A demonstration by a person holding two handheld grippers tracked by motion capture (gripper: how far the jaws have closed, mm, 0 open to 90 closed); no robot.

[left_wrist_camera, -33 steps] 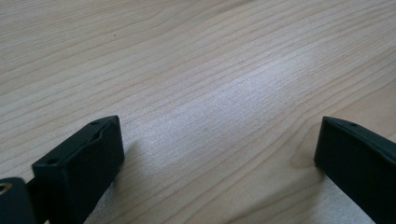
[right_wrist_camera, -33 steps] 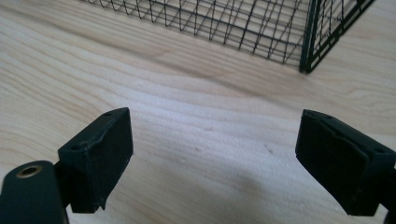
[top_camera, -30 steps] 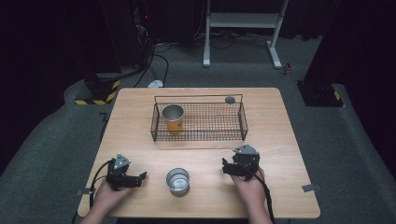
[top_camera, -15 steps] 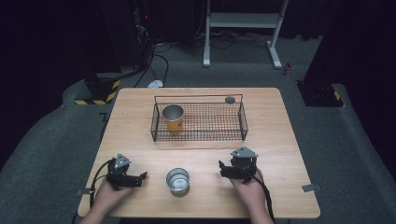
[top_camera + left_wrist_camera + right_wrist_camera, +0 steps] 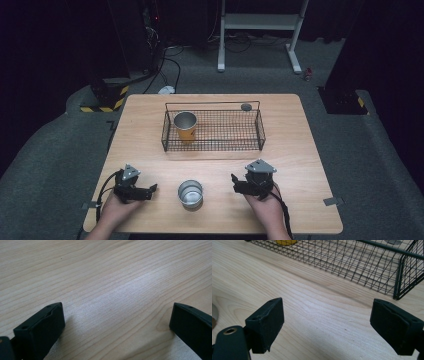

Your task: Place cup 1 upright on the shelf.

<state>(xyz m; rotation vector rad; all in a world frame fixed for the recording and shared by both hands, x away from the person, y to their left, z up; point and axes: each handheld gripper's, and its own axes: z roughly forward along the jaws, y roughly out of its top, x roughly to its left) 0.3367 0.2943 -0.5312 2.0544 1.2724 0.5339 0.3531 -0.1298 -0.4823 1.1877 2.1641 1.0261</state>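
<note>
Since a second ago, your left claw (image 5: 150, 189) has been opening; now it gapes wide, empty, on the tabletop (image 5: 300, 160). Between it and your equally wide, empty right claw (image 5: 235, 183) stands the steel cup (image 5: 190, 193), awaiting pickup. Beyond: the wire basket (image 5: 213, 131), holding a yellow cup (image 5: 185, 125).

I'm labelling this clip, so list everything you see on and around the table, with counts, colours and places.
Table: one, light wood, centre.
Wire basket: one, black, on the table's far half.
Cup: one, steel with an orange band, upright in the basket's left end.
Steel cup: one, silver, on the near edge between the two tongs.
Small disc: one, grey, behind the basket.
White frame: one, on the floor beyond the table.
Striped block: one, yellow and black, floor at far left.
Left tongs: black, open, empty.
Right tongs: black, open, empty.
</note>
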